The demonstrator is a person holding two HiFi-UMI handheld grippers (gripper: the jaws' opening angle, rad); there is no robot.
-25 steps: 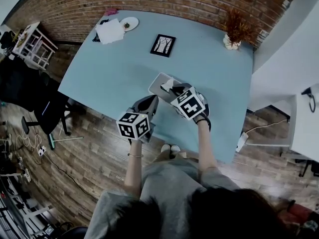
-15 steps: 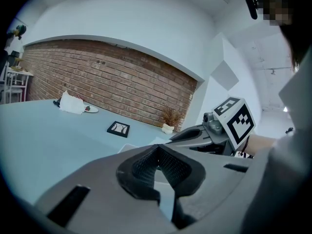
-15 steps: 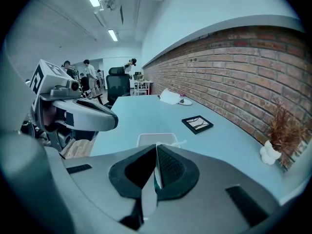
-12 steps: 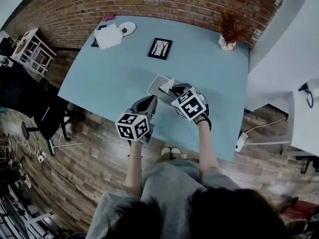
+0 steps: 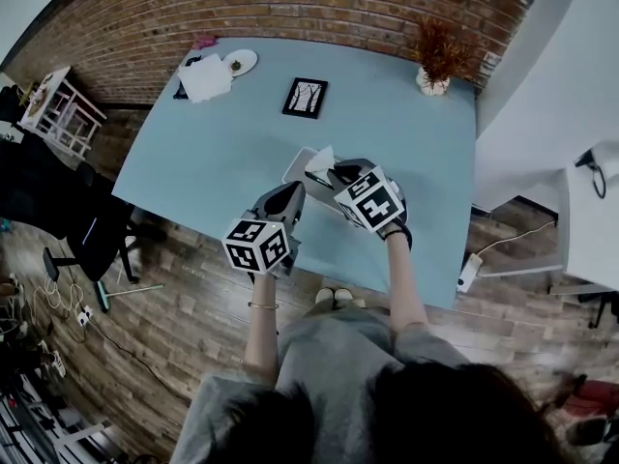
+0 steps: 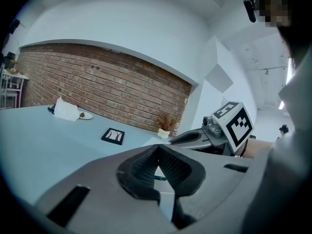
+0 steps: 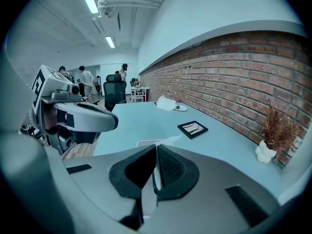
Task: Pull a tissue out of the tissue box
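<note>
The head camera looks steeply down from above the person onto the whole bench [image 5: 222, 153], with the brick wall [image 5: 319, 8] at its far edge. Each claw camera rides low and close behind its own jaws: the left claw [image 5: 283, 199] view faces the far wall, the right claw [image 5: 340, 174] view far left along it. All three share the picture frame [image 5: 305, 98]; each claw view catches the other claw.

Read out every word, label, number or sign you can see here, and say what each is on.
None is readable.
The marker cube on the left gripper and the one on the right gripper: black-and-white square patterns, no letters.
The framed picture: a drawing, no words.
On the tissue box and the tissue: no print shows.
</note>
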